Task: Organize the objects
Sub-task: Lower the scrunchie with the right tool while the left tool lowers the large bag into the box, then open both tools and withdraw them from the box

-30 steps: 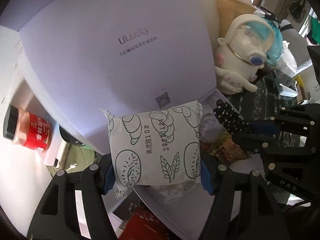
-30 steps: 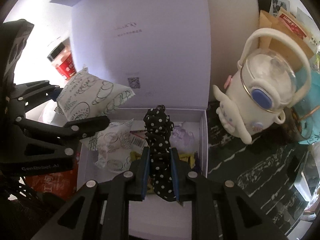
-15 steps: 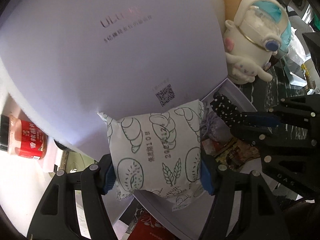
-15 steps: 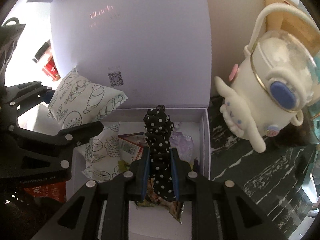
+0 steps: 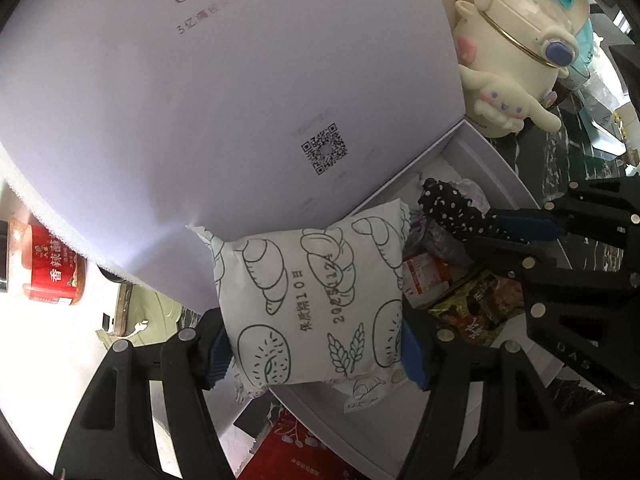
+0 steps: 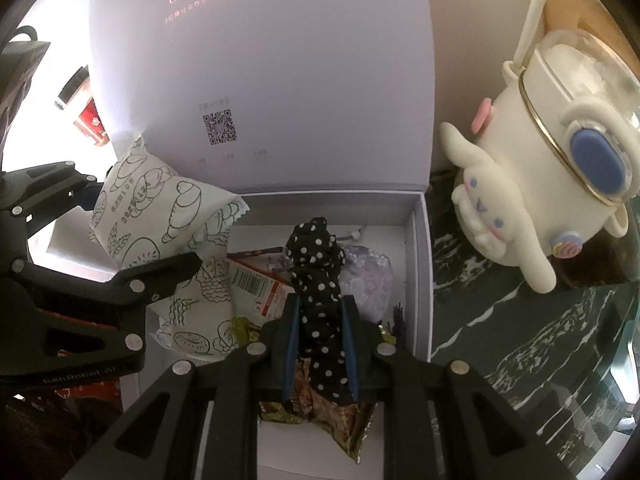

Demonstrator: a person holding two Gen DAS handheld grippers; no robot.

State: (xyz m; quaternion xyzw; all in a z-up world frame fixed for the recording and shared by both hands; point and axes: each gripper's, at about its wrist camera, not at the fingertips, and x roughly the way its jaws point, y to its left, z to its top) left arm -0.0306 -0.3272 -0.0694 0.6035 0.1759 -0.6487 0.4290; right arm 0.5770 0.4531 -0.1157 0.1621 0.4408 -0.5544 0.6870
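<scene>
My left gripper is shut on a white bread packet printed with green croissants, which hangs just over the left edge of an open white box. The same packet shows at the left in the right wrist view. Over the middle of the box, my right gripper is shut on a black polka-dot fabric piece; that fabric shows at the right in the left wrist view. Inside the box lie another bread packet, a red-and-white wrapper, a lilac pouch and a brown snack bag.
The box's raised lid, with a QR code on it, stands behind the tray. A white plush-covered bottle sits to the right on the dark marbled table. A red-labelled jar lies to the left, and a red packet near the front.
Both grippers have sunk toward the box with their loads, so the lid and the box contents look larger. The bread packet now hangs closer to the box's left edge.
</scene>
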